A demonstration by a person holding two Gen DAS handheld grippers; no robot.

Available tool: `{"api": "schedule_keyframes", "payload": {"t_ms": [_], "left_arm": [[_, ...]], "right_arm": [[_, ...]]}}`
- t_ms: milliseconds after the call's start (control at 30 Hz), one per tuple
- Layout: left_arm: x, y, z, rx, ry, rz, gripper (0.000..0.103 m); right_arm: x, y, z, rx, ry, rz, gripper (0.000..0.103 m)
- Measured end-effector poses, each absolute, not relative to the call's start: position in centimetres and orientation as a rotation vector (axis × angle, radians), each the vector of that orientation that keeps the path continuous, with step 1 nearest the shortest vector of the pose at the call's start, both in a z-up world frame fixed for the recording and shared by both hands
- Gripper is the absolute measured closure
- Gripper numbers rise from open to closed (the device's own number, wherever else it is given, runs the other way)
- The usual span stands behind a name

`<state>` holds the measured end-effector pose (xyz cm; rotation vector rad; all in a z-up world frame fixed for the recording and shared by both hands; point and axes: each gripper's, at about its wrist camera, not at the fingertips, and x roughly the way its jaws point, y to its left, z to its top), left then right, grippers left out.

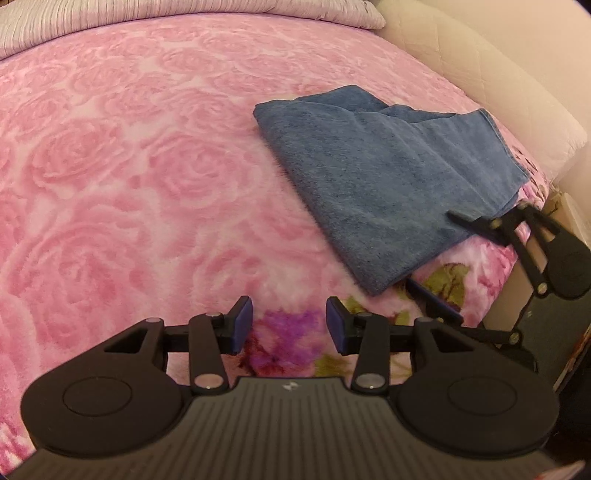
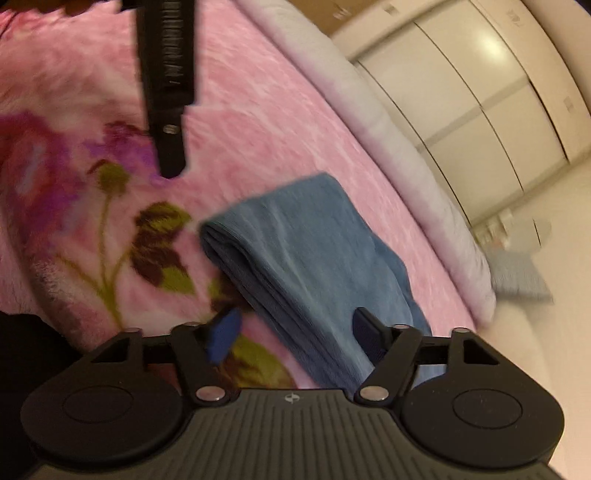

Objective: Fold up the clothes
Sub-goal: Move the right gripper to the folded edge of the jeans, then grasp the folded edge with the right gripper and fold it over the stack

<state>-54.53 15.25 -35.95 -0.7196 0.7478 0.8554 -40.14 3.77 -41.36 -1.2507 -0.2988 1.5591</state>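
A blue towel, folded into a thick rectangle, lies on the pink rose blanket near the bed's right edge. My left gripper is open just above the blanket with nothing between its blue pads, short of the towel's near corner. My right gripper comes in from the right and straddles the towel's near right edge, one finger on top and one below. In the right wrist view, the right gripper is open with the towel and its layered edge between the fingers. The left pad is clear of the cloth.
A pale folded quilt lies along the far side of the bed. A cream padded panel borders the bed on the right. White wardrobe doors stand beyond. A black ribbed part of the left tool hangs in the right wrist view.
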Motion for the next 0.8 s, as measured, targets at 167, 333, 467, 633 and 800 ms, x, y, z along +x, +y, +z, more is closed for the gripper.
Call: {"api": "schedule_keyframes", "payload": {"t_ms": [167,333,467,633,800], "left_arm": [[-54.7,15.5,-36.0,-0.728,0.737,0.858,0.064],[-54.7,15.7,-36.0,-0.73,0.732,0.864,0.064],[-54.8,15.8,-35.6,-0.734,0.721,0.877,0.064],[-53.9,16.6,-34.1,-0.693,0.699,0.891,0.064],[-50.1,17.6,-32.5,-0.622,0.669,0.833,0.064]], "right_arm": [[-42.0,4.0,-43.0,-1.347,-0.425,1.553,0.06],[-41.7,4.5,-42.7,-1.298,-0.377,1.577,0.065],[-39.6,5.5,-40.6,-1.089,-0.147,1.631,0.086],[-31.5,7.0,-34.6,-0.469,0.424,1.703,0.089],[-20.7,5.2,-32.2,0.127,0.758,1.581,0.089]]}}
